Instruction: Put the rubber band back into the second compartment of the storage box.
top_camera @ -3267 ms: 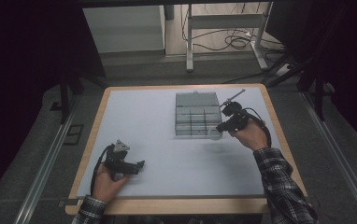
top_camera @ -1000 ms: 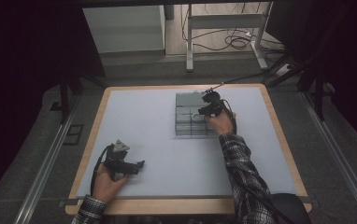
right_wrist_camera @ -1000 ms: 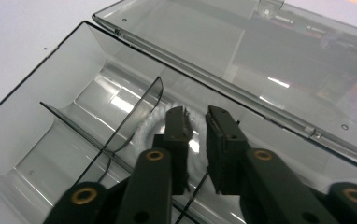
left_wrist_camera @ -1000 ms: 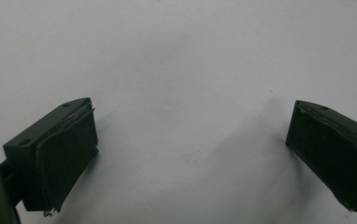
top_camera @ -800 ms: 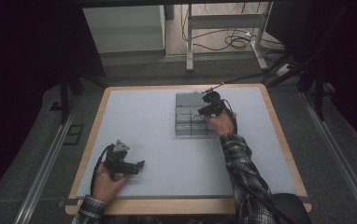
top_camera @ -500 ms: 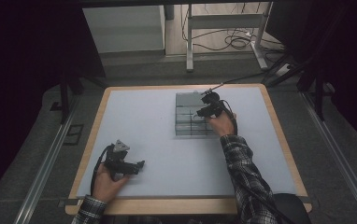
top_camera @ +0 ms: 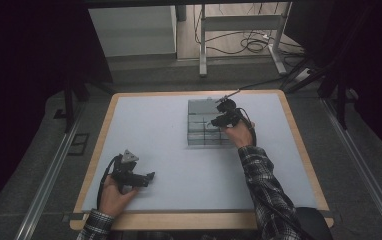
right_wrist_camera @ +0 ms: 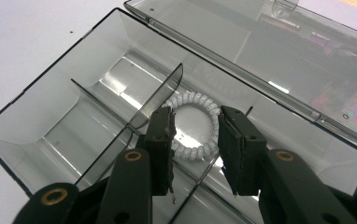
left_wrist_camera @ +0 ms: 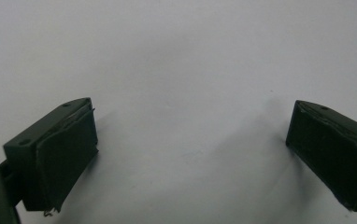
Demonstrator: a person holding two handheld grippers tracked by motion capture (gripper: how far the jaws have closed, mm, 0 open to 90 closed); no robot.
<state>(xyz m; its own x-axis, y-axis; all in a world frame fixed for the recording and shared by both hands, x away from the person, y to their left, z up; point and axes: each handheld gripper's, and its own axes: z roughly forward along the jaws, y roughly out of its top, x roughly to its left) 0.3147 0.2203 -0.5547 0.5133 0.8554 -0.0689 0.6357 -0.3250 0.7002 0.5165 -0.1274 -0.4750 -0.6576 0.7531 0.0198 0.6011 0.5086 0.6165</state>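
A clear plastic compartment box [top_camera: 202,131] stands open on the right half of the white table, its lid [right_wrist_camera: 270,42] laid back flat on the far side. A white spiral hair tie [right_wrist_camera: 193,100] lies round and unsqueezed in one middle compartment. My right gripper [right_wrist_camera: 195,116] hangs just over it, open by a narrow gap, with a jaw at each side of the ring. In the high view this right gripper [top_camera: 218,119] is above the box's right part. My left gripper [top_camera: 146,178] rests near the table's front left, wide open [left_wrist_camera: 190,114] with nothing between its pads.
Thin dividers [right_wrist_camera: 155,98] split the box into several compartments; those around the hair tie look bare. The table [top_camera: 149,130] has a wooden rim. Beyond its far edge are a desk frame and cables [top_camera: 251,45] on the floor.
The right hand has come in from the box's right side to above its compartments, then edged slightly left. The left gripper has stayed put.
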